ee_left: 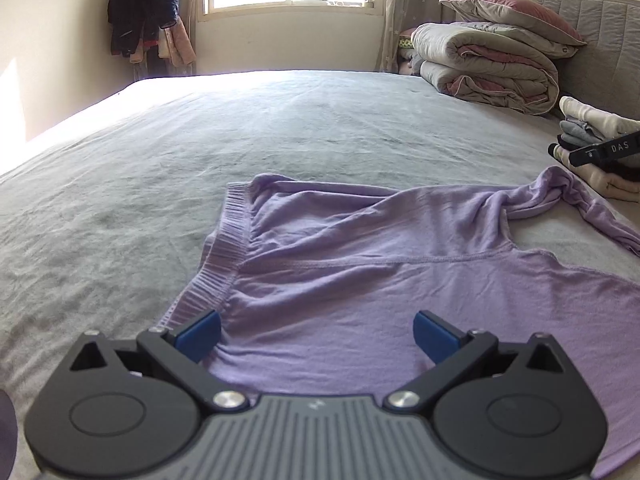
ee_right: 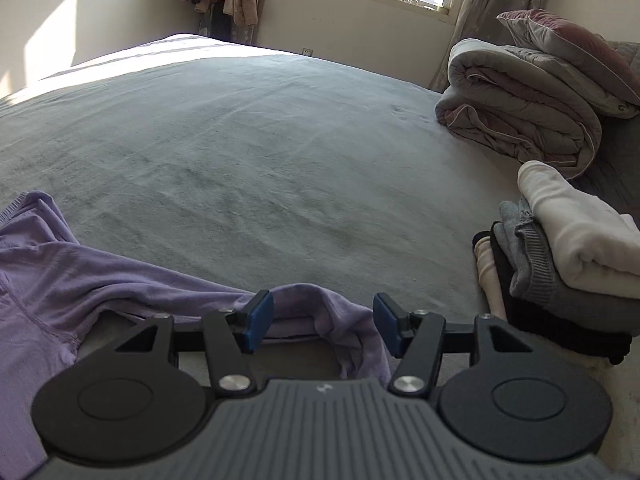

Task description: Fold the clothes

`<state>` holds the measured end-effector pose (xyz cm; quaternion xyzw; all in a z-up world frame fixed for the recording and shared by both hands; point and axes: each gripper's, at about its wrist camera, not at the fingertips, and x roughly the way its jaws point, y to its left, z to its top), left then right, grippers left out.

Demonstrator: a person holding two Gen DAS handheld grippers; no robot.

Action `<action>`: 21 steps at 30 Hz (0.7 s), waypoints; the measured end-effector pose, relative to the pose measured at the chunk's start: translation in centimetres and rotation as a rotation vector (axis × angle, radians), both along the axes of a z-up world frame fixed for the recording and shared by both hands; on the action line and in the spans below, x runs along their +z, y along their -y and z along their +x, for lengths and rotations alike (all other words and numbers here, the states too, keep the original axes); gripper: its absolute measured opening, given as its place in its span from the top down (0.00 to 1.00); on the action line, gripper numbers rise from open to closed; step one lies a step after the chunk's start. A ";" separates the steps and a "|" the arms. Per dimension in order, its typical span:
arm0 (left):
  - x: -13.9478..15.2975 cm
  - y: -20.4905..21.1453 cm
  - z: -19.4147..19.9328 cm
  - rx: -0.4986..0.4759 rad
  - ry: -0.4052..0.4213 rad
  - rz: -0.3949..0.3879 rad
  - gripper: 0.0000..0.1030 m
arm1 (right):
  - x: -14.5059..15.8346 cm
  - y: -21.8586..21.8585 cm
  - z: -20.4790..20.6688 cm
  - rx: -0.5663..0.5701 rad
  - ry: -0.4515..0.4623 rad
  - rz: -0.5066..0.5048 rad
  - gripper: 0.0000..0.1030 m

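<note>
Lilac garment (ee_left: 360, 272) spread on grey bed (ee_left: 200, 140), left gripper (ee_left: 316, 336) held wide over its near edge, right gripper (ee_right: 323, 322) held wide around a bunched sleeve (ee_right: 340, 320), folded stack (ee_right: 560, 264) alongside

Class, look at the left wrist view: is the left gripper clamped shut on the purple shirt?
No: the left gripper stands open above the purple shirt, blue pads wide apart.

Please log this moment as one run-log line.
phase: pre-grasp | left hand-held gripper: open over purple top | right hand-held gripper: open around its sleeve | stack: right
</note>
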<state>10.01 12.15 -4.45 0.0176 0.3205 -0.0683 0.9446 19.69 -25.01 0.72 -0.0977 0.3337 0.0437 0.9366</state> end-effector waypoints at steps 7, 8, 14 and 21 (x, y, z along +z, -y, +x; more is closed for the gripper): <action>1.8 0.7 -0.4 0.010 -0.023 -0.112 0.00 | -0.9 4.9 -2.1 -0.087 0.033 0.128 0.56; 2.0 1.4 -0.3 -0.006 -0.027 -0.111 0.00 | -1.1 5.4 -2.5 -0.092 0.038 0.138 0.56; 4.1 8.5 1.9 -0.126 -0.003 -0.068 0.01 | -3.0 10.0 -4.8 -0.157 0.034 0.351 0.56; 4.9 18.9 7.4 -0.271 0.035 -0.056 0.06 | -4.9 11.2 -5.4 -0.118 0.078 0.497 0.56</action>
